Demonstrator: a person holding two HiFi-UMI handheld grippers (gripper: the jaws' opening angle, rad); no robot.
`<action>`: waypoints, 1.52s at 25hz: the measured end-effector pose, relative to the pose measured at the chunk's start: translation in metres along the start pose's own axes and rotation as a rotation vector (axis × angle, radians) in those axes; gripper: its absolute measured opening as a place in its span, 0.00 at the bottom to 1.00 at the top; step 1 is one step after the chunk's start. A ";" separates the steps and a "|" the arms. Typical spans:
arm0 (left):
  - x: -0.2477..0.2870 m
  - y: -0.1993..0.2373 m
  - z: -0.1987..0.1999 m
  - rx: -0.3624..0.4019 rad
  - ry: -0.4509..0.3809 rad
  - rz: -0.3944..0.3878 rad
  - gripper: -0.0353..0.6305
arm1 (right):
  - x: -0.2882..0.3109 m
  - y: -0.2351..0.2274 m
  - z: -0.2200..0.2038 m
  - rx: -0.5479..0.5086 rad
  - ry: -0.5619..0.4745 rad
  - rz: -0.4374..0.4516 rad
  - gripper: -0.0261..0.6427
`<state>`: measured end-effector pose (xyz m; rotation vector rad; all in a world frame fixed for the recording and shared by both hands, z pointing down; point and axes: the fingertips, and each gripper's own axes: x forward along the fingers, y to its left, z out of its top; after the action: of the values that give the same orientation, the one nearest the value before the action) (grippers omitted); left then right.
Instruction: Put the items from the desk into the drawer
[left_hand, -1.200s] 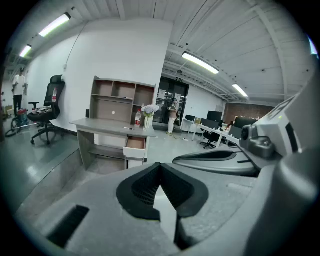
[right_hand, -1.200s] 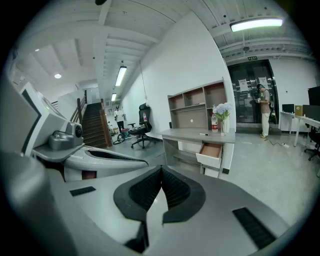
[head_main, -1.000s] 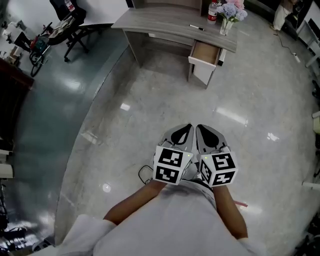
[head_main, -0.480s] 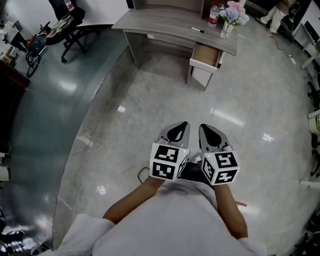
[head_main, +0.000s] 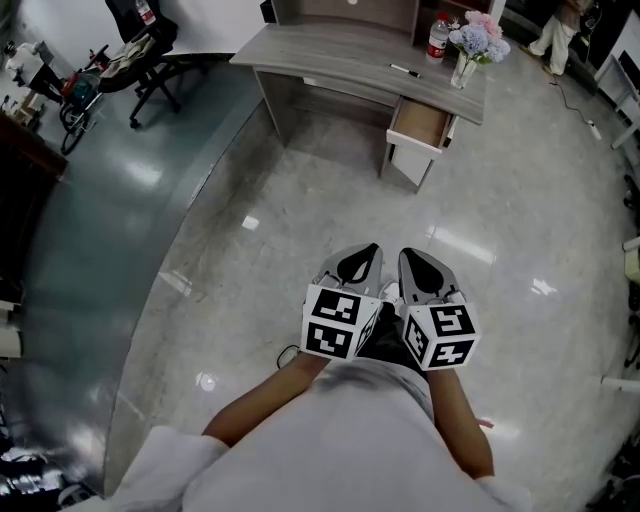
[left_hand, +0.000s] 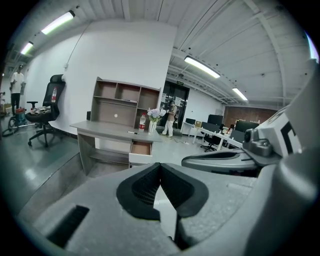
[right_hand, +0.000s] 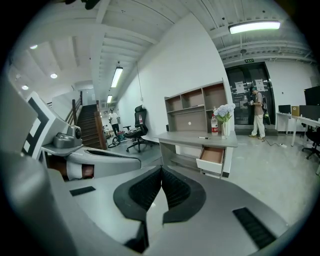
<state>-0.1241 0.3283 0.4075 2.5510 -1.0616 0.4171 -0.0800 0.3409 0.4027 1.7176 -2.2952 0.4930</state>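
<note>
Both claws are held side by side above the floor (head_main: 300, 220), well apart from the worktop (head_main: 330, 52), and point toward it. Left claw (head_main: 368, 252): jaws pressed together, nothing between them. Right claw (head_main: 407, 256): jaws pressed together, nothing between them. The items stand at the right end of the worktop: a pen (head_main: 404, 70), a bottle (head_main: 437, 38) with a red label, and a vase of flowers (head_main: 468, 52) just beside the bottle. The drawer (head_main: 422, 122) beneath that end is pulled out, its brown interior exposed. A shelf unit (right_hand: 195, 107) rises at the back of the worktop. A chair (head_main: 140, 50) stands to the left of the worktop.
</note>
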 end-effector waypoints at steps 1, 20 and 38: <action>0.007 0.002 0.003 0.005 0.002 0.000 0.06 | 0.006 -0.005 0.001 0.003 0.001 0.002 0.04; 0.207 0.031 0.086 0.039 0.073 -0.014 0.06 | 0.136 -0.158 0.057 0.036 0.047 0.024 0.04; 0.284 0.049 0.125 0.015 0.080 0.021 0.06 | 0.192 -0.218 0.093 0.038 0.044 0.072 0.04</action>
<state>0.0493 0.0667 0.4169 2.5157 -1.0608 0.5307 0.0758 0.0792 0.4179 1.6288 -2.3381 0.5853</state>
